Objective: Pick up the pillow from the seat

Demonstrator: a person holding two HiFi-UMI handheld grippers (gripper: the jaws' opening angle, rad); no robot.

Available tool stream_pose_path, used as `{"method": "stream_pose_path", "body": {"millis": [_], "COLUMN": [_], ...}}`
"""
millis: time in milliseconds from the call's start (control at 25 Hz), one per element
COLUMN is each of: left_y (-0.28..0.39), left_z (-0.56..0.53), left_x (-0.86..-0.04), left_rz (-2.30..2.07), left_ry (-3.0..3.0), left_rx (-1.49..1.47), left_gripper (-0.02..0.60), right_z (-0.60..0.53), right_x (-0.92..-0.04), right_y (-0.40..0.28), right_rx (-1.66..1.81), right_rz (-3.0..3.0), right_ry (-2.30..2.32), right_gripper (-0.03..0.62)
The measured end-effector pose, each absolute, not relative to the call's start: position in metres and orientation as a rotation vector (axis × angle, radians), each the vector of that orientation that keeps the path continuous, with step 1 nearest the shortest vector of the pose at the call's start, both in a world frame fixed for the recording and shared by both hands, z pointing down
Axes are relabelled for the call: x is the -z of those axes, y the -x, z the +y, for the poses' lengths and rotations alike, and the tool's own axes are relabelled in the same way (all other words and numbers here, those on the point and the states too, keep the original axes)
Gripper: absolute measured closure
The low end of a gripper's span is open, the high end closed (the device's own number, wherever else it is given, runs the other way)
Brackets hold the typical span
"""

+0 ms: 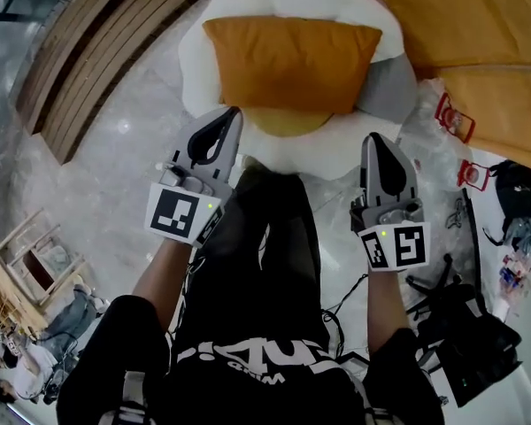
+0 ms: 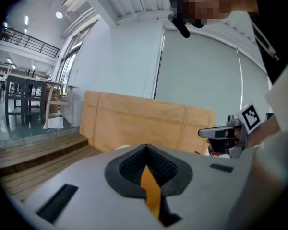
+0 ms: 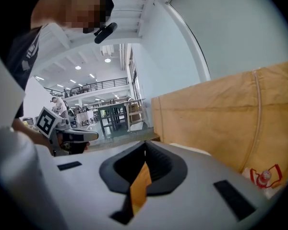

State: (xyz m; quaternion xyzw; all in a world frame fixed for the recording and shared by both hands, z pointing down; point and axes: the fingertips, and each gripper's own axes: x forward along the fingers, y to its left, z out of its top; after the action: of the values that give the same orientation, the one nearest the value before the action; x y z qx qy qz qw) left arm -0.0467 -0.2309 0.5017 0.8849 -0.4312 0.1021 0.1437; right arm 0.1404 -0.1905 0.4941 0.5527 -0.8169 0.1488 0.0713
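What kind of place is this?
Probably a big indoor hall or showroom, not a home. It has a shiny stone floor, wide wooden steps, a balcony railing high up, and tables far off.

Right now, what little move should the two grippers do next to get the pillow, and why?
Probably open the left gripper and right gripper first. Both are shut, with their tips just short of the orange pillow, which lies untouched on the white seat.
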Motion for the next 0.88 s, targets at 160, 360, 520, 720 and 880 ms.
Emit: {"method": "stream_pose_path", "body": {"millis": [160, 360, 520, 720, 880], "left_y": [0.041, 0.033, 0.026, 0.026, 0.025], "left_z": [-0.226, -0.235, -0.256, -0.292, -0.323], "left_x": [-0.538, -0.554, -0.575, -0.626, -0.683], "left_rz": [-1.223, -1.223, -1.239, -1.290, -1.295], "left_ry": [-2.527, -2.535, -2.530, -2.531, -2.456], "left_rx": [-0.311, -0.308, -0.321, -0.312, -0.401], "left_gripper": [0.572, 0.572, 0.572, 0.572, 0.572], "right_z": [-0.187, -0.200, -0.224, -0.261, -0.295], "right_x": [-0.527, -0.539, -0.561, -0.622, -0.691], "right_y": [-0.133, -0.127, -0.135, -0.151, -0.167], "right_rx": [-0.496, -0.476, -0.463, -0.516, -0.569], "right_rz": [-2.466, -2.504, -2.498, -2.437, -2.356], "right_ry": [-1.620, -1.568, -1.548, -1.515, -1.497], "right_gripper": [0.572, 0.572, 0.571, 0.572, 0.572]}}
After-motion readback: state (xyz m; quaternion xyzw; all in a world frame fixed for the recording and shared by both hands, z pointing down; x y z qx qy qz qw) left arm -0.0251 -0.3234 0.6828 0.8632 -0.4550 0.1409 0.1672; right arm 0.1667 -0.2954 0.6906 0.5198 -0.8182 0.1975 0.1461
